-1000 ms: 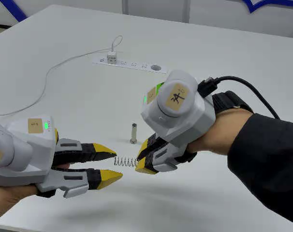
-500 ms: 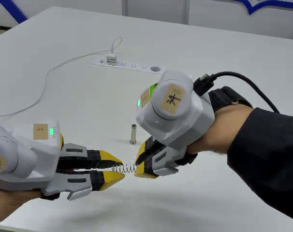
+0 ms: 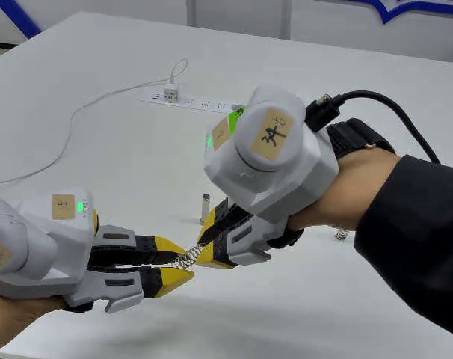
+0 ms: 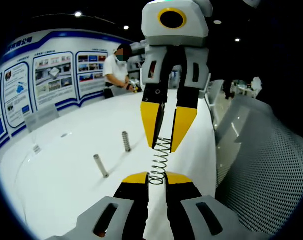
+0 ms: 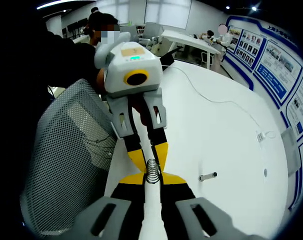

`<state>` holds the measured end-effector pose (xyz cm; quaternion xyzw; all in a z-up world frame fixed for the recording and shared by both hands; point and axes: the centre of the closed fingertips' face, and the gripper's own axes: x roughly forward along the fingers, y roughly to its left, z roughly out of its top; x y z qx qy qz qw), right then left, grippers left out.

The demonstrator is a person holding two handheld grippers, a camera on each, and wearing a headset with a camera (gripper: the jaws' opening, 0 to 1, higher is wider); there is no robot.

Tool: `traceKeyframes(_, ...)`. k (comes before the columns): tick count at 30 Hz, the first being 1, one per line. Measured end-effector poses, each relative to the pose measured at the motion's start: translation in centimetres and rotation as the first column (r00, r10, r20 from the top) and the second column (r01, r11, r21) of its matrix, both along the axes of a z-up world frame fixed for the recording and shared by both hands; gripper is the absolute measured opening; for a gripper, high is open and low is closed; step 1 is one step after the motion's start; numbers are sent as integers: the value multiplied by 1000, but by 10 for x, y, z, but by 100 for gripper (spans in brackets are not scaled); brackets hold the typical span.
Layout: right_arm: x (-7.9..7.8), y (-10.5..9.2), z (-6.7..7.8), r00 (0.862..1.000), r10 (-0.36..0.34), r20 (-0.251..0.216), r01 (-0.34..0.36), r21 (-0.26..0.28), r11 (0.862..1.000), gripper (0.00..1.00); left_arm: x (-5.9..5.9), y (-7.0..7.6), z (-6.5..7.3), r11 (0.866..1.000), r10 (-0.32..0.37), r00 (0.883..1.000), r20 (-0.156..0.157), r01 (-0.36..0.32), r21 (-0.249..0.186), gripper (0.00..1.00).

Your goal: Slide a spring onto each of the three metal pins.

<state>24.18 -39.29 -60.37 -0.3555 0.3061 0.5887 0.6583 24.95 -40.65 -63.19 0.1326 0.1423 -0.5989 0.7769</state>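
1. The spring (image 3: 188, 258) is held in the air just above the white surface (image 3: 99, 168). It is strung end to end between the two tools, which meet tip to tip.
2. The left tool (image 3: 184, 262) has its yellow-tipped jaws drawn in to a narrow gap and nips one end of the spring. In the left gripper view, that end sits squarely between its own two tips.
3. The right tool (image 3: 205, 253) points back at the left one with its jaws closed on the spring's other end. In the right gripper view, the coil shows end-on, pinched between its tips.
4. A bare metal pin (image 3: 205, 207) stands upright on the surface just beyond the spring. It is near the right tool's jaws and touches neither tool.
5. In the left gripper view, a second pin (image 4: 126, 141) stands farther off. Its shaft looks ribbed, perhaps with a coil already on it, but it is too small to be sure.
6. A white power strip (image 3: 200, 99) lies well beyond the pins, with a cable (image 3: 84, 105) curving away to the left.
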Motion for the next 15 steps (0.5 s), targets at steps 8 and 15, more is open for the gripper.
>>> traceKeyframes(8,0,9,7,1000,6,8,-6,28,1000,12,-1,0,2,1000,1,1000,-1,-1,-6,12)
traceKeyframes(15,0,15,9,1000,9,5,-9,47,999,12,-2,-1,2,1000,-2,1000,-1,2,-3,11)
